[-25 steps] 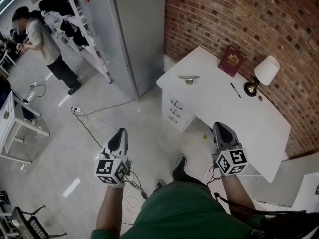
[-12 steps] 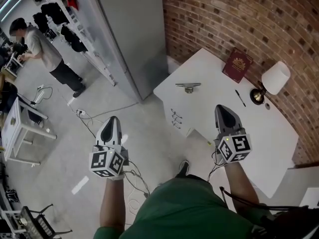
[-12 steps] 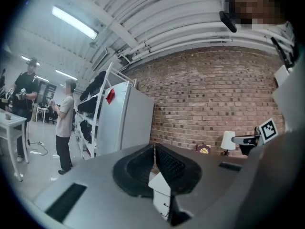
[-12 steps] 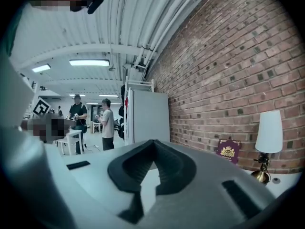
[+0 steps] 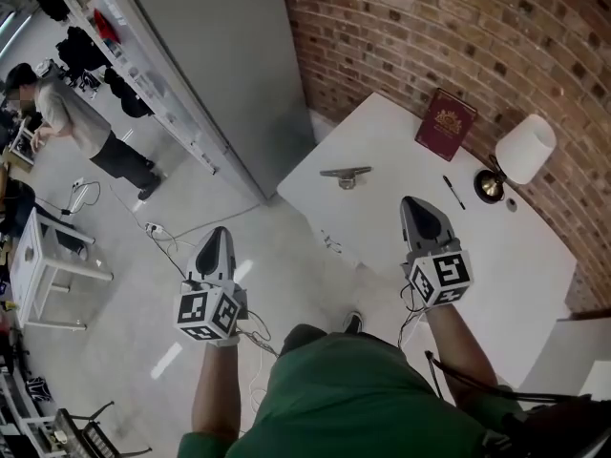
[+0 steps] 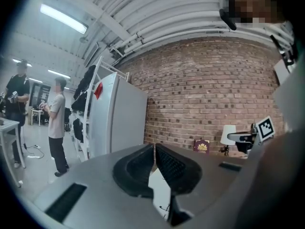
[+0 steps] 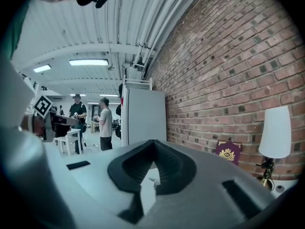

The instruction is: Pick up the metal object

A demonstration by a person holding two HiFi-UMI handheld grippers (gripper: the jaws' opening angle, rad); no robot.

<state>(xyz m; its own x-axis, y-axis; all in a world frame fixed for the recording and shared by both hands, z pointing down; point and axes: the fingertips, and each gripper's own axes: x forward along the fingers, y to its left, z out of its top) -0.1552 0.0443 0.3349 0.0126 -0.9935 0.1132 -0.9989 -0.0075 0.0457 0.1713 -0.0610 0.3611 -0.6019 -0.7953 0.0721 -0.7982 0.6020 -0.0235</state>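
Observation:
The metal object (image 5: 345, 174), a small silver cleat-shaped fitting, lies on the white desk (image 5: 382, 146) near its left end. My right gripper (image 5: 413, 202) is shut and empty. It hovers over the desk's front part, a short way to the right of the fitting and nearer to me. In the right gripper view its jaws (image 7: 153, 144) meet, and the metal object (image 7: 154, 181) shows small in the hollow below them. My left gripper (image 5: 218, 234) is shut and empty, out over the floor to the desk's left. Its jaws (image 6: 155, 147) touch at the tips.
A dark red book (image 5: 446, 123), a white-shaded lamp (image 5: 520, 151) and a pen (image 5: 452, 192) lie further back on the desk by the brick wall. A tall grey cabinet (image 5: 220, 74) stands left of the desk. Cables (image 5: 167, 241) run over the floor. A person (image 5: 67, 122) stands far left.
The desk and the metal object now sit closer in the head view. Both grippers stay shut, with the right one further in over the desk.

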